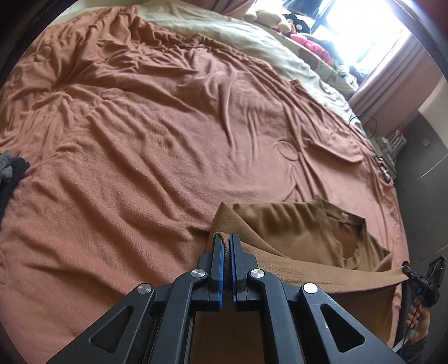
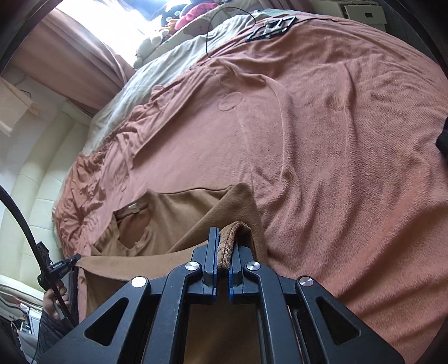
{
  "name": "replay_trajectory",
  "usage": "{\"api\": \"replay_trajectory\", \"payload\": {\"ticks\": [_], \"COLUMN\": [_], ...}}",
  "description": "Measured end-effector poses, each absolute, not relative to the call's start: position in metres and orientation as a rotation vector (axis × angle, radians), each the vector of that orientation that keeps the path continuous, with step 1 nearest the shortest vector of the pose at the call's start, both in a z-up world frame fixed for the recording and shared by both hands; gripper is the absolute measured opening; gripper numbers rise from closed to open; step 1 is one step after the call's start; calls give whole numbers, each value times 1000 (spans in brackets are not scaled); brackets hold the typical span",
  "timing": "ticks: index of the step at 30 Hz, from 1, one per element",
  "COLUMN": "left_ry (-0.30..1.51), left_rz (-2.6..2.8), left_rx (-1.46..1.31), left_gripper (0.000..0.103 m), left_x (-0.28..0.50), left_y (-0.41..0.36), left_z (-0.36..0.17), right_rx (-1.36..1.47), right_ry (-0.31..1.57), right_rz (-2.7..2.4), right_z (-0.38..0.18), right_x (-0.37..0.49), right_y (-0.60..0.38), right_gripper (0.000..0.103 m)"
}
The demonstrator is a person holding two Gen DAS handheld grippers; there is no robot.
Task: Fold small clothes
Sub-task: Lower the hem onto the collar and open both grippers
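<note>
- Clamped on a corner of the brown shirt (image 1: 282,224), the left gripper (image 1: 226,246) sits at 6 o'clock in its own view, jaws pressed together on the fabric.
- Likewise the right gripper (image 2: 224,246) pinches a rolled hem of that shirt (image 2: 179,212).
- Stretched between both, the shirt hangs just over the bed's rust-coloured blanket (image 1: 145,134).
- Stuffed toys (image 1: 268,18) sit far off at 12 o'clock, beside the window (image 1: 364,30).

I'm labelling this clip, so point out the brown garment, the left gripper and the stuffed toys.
brown garment (image 1: 294,224), left wrist view, on its flat upper panel.
left gripper (image 1: 226,240), left wrist view, midway between its fingertips.
stuffed toys (image 1: 266,18), left wrist view, on the pale plush.
</note>
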State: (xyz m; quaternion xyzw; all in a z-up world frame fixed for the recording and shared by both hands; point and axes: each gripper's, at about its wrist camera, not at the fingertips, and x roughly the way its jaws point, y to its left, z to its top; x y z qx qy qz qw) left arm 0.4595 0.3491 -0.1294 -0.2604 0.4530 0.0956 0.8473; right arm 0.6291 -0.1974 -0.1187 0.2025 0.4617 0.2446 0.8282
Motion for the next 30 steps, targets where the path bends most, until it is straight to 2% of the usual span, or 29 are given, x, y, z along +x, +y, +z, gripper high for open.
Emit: {"api": "replay_trajectory", "payload": {"ticks": [8,19,21,22,23,25,30], "left_ry": [1086,1136,1148,1150,1146,1129,1122], "left_rz": [234,263,259,252,240,219,206], "left_rx": [-476,-448,-447,-447,-447,-447,-379], "left_gripper": [4,5,6,6,7,8,9], "left_x": [496,508,509,508,506,502,506], "left_y": [347,350,349,348,348,348,340], "left_z": [-166,-185,-182,-178,-173,-161,-139], "right_rx": [411,411,396,379,367,348,266], "right_ry": [1045,1104,1098,1086,1075,1046,1004], "right_rz": [485,476,488,496,501,499,444], "right_z": [-136,-143,-136,-130,-125,-114,-100], "right_x": [654,671,668,665,663,658,660], "right_y": [-182,-174,-176,-178,-180,-185,-189], "right_gripper": [2,3,8,16,31,52,53]}}
